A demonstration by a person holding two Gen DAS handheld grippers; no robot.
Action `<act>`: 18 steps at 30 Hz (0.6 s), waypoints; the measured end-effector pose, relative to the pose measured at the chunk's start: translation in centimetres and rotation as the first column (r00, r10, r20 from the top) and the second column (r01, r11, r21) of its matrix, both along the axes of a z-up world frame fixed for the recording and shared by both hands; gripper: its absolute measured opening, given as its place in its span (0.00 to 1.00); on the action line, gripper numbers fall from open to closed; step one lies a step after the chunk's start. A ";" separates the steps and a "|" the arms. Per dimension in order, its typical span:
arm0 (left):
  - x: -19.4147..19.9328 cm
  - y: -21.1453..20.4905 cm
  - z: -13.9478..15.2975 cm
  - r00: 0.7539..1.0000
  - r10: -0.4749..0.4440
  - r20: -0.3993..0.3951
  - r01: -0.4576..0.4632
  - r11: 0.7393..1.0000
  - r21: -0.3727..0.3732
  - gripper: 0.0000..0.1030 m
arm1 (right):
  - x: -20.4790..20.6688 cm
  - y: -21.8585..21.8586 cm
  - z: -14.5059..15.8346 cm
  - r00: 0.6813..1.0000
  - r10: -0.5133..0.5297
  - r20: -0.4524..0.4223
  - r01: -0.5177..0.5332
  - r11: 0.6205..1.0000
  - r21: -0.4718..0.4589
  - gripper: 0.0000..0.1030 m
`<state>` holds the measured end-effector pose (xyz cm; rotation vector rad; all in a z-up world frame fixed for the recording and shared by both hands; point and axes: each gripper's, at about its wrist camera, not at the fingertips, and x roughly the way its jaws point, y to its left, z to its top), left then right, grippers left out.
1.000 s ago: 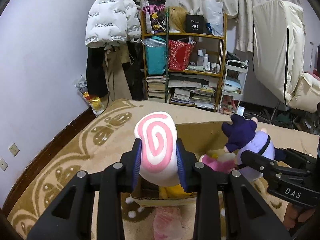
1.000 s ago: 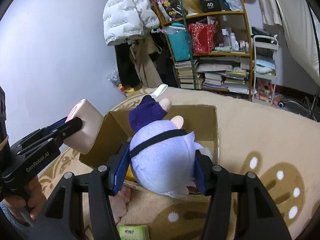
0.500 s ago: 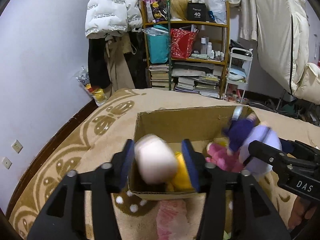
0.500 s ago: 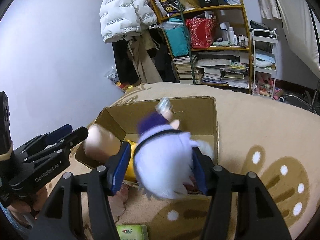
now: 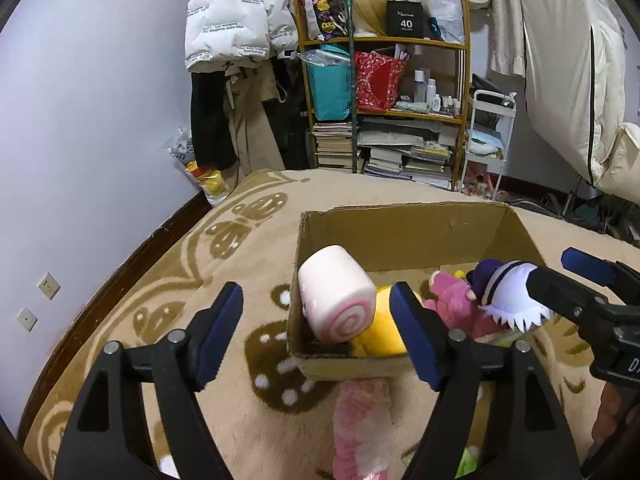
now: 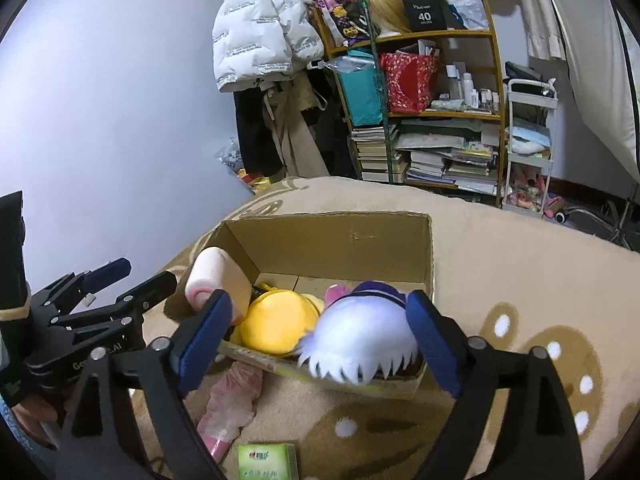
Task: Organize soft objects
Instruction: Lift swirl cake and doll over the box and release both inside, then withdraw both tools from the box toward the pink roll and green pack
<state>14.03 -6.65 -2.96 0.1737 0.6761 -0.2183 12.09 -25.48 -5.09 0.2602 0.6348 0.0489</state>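
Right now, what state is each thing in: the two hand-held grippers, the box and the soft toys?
Left hand-held gripper: jaws just opened, holding nothing.
Right hand-held gripper: jaws just opened wide, holding nothing.
Cardboard box: open-topped, partly filled.
Pink swirl roll plush: released, leaning at the box's left corner.
Purple plush: released, head down at the box's near edge.
Yellow plush: lying inside the box.
Pink plush: lying inside the box.
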 end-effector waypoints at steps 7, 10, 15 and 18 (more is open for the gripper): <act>-2.1 1.5 1.0 1.000 0.012 -0.014 -0.012 1.000 -0.008 0.86 | -1.9 1.7 1.6 1.000 0.009 0.014 -0.009 0.999 -0.049 1.00; -3.2 1.9 1.4 1.000 0.004 -0.023 -0.004 1.000 -0.004 0.87 | -3.0 2.3 2.2 1.000 0.005 0.018 -0.003 0.998 -0.069 1.00; -4.8 2.3 2.0 0.999 -0.010 -0.035 0.010 1.000 0.017 0.93 | -4.7 3.1 2.9 1.000 -0.008 0.014 0.009 0.996 -0.092 1.00; -5.9 2.5 2.5 0.999 -0.023 -0.040 0.023 1.000 0.013 0.94 | -5.7 3.6 3.0 1.000 -0.010 0.007 0.010 0.995 -0.098 1.00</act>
